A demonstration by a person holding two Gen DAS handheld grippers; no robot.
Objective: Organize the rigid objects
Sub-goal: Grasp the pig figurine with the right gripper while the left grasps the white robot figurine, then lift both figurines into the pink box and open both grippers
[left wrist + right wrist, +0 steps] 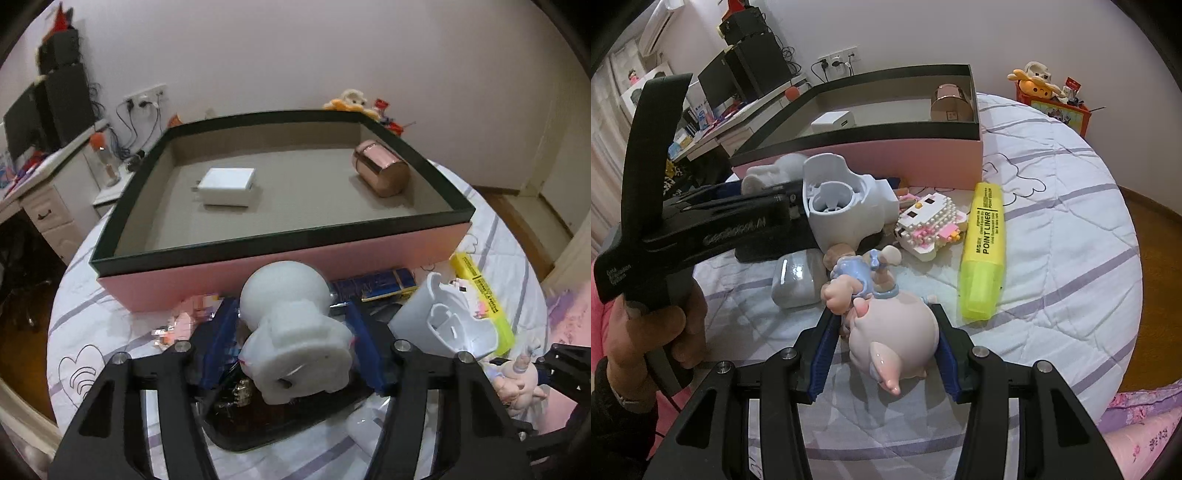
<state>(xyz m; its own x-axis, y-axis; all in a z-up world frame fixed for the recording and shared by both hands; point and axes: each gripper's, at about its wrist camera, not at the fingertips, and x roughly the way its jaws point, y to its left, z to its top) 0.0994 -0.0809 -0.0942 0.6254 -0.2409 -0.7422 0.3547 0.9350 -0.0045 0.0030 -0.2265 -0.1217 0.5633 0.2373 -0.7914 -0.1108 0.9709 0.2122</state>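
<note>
My left gripper [291,325] is shut on a white figurine [291,328] and holds it just in front of the pink box [280,269]. The box holds a white charger [229,186] and a rose-gold tin [382,171]. My right gripper [886,332] is shut on a pink doll figure [886,325] lying on the table. The left gripper [768,206] and its white figurine [775,173] also show in the right wrist view, near the box [886,162].
On the quilted table lie a yellow highlighter [984,251], a brick-built toy [929,225], a white plastic cup-like part [842,206], a grey case [796,280] and a blue packet [384,284]. A desk with a monitor [22,122] stands left.
</note>
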